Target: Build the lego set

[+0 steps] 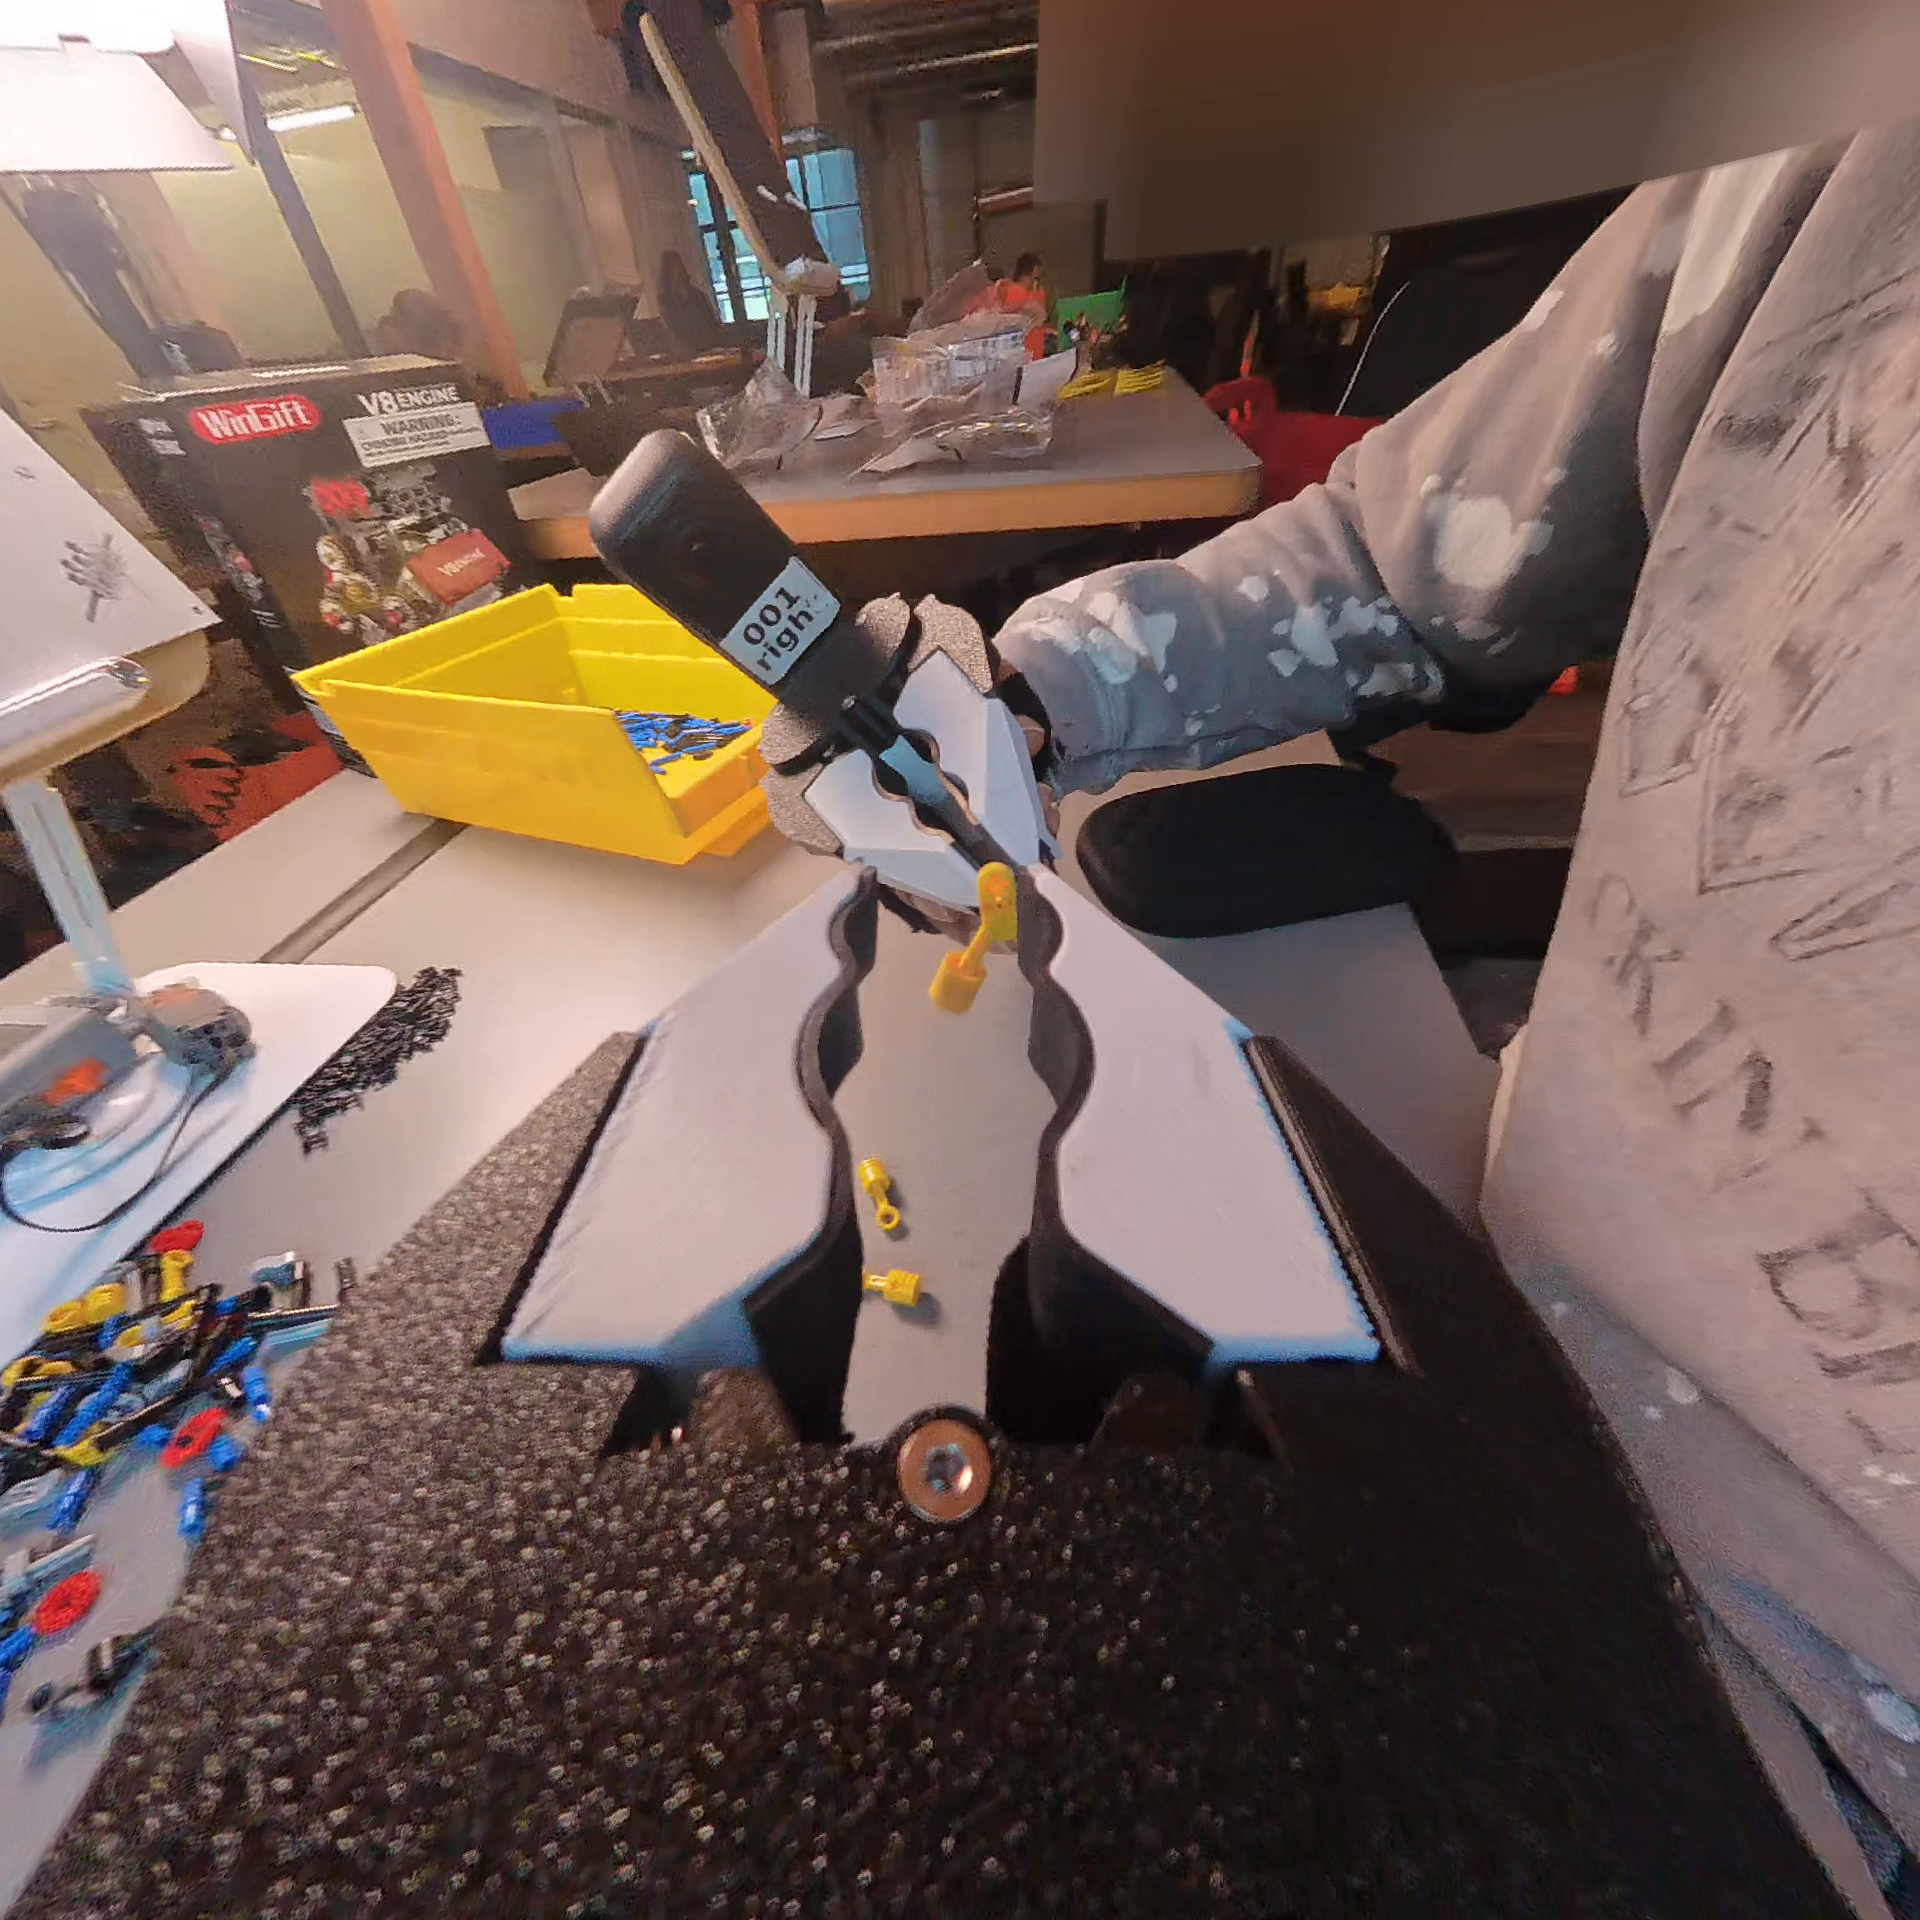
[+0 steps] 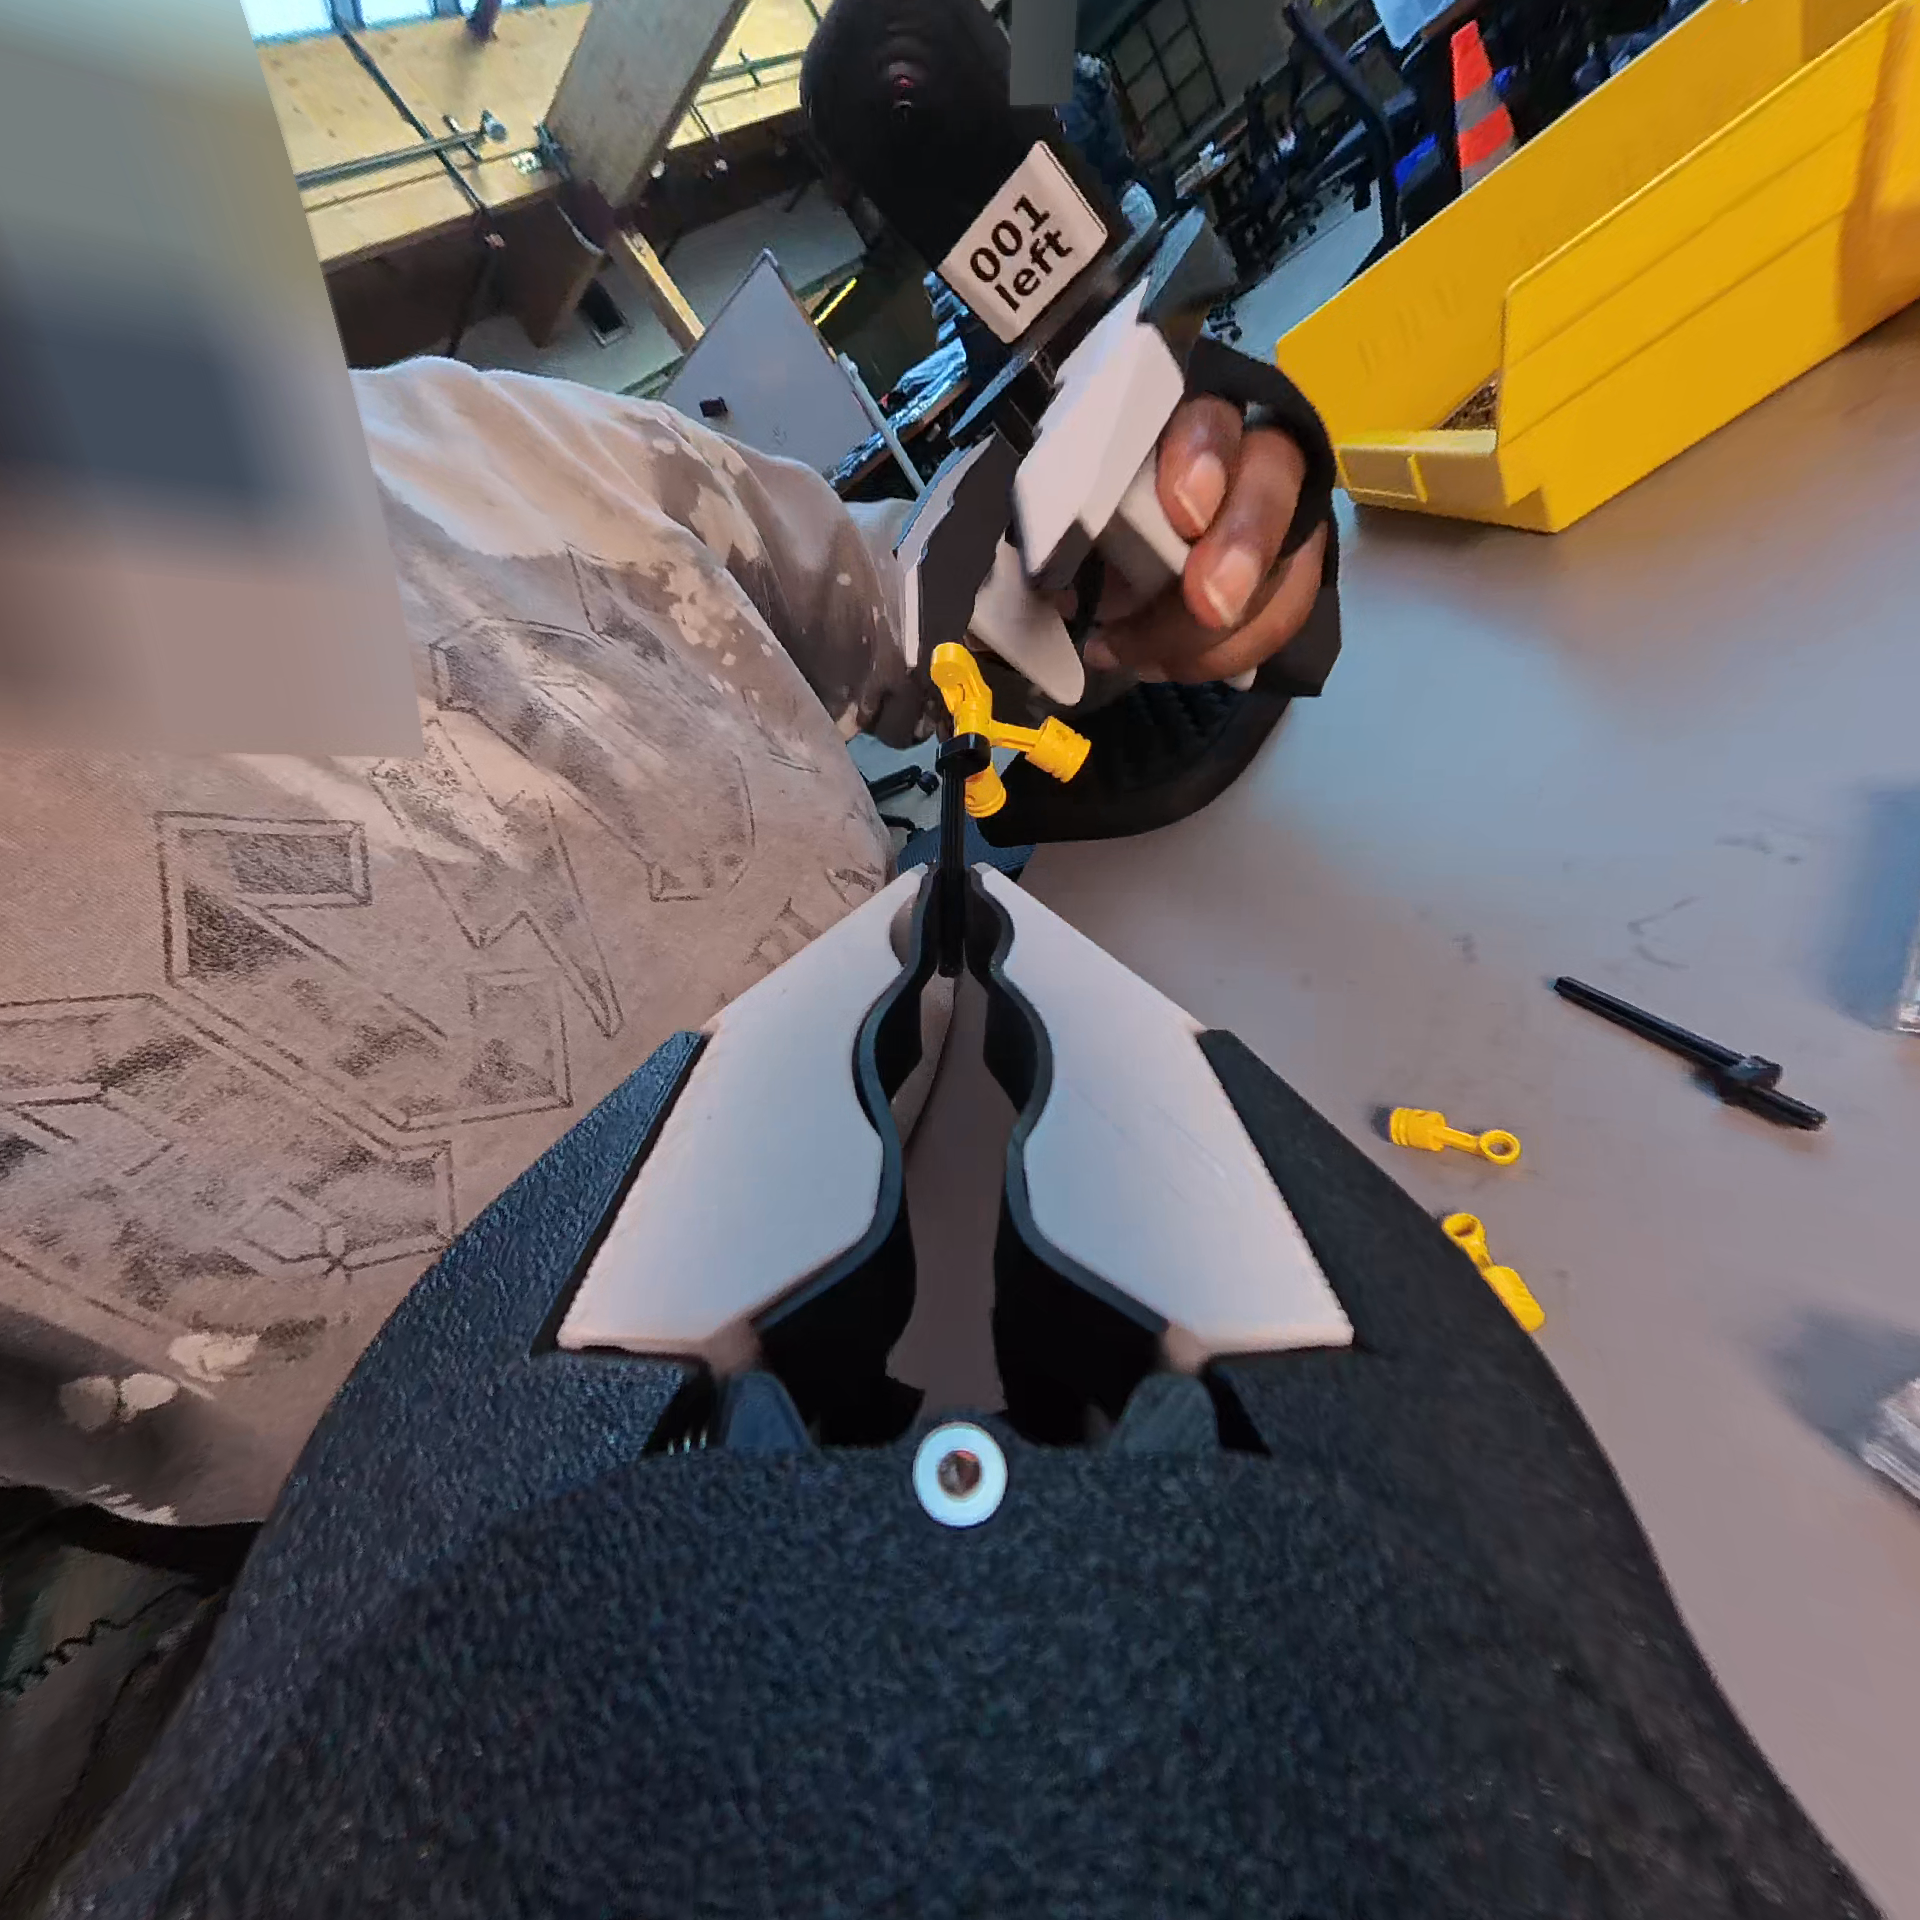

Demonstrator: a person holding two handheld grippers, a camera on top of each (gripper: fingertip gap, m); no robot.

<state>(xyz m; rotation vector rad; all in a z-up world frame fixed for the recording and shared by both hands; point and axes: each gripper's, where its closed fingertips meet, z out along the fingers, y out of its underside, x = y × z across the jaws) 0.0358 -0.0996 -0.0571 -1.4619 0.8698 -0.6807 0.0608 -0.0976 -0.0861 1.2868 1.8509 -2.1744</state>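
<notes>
My right gripper (image 2: 948,888) is shut on a thin black axle (image 2: 950,914) that points forward. Yellow piston pieces (image 2: 982,727) sit on the axle's far end, splayed in different directions. My left gripper (image 1: 951,888) is open, and its fingertips flank the upper ring end of one yellow piston (image 1: 977,940) without clamping it. The right gripper (image 1: 987,857) meets it tip to tip in the left wrist view. In the right wrist view the left gripper (image 2: 971,660) comes in from above, held by a hand.
Two loose yellow pistons (image 2: 1449,1135) (image 2: 1496,1270) and a spare black axle (image 2: 1688,1055) lie on the grey table. A yellow bin (image 1: 520,727) stands behind, a pile of small coloured parts (image 1: 125,1371) at the left, black chain links (image 1: 384,1039) and a printed box (image 1: 312,499) beyond. Tip to tip, the grippers are about 5 centimeters apart.
</notes>
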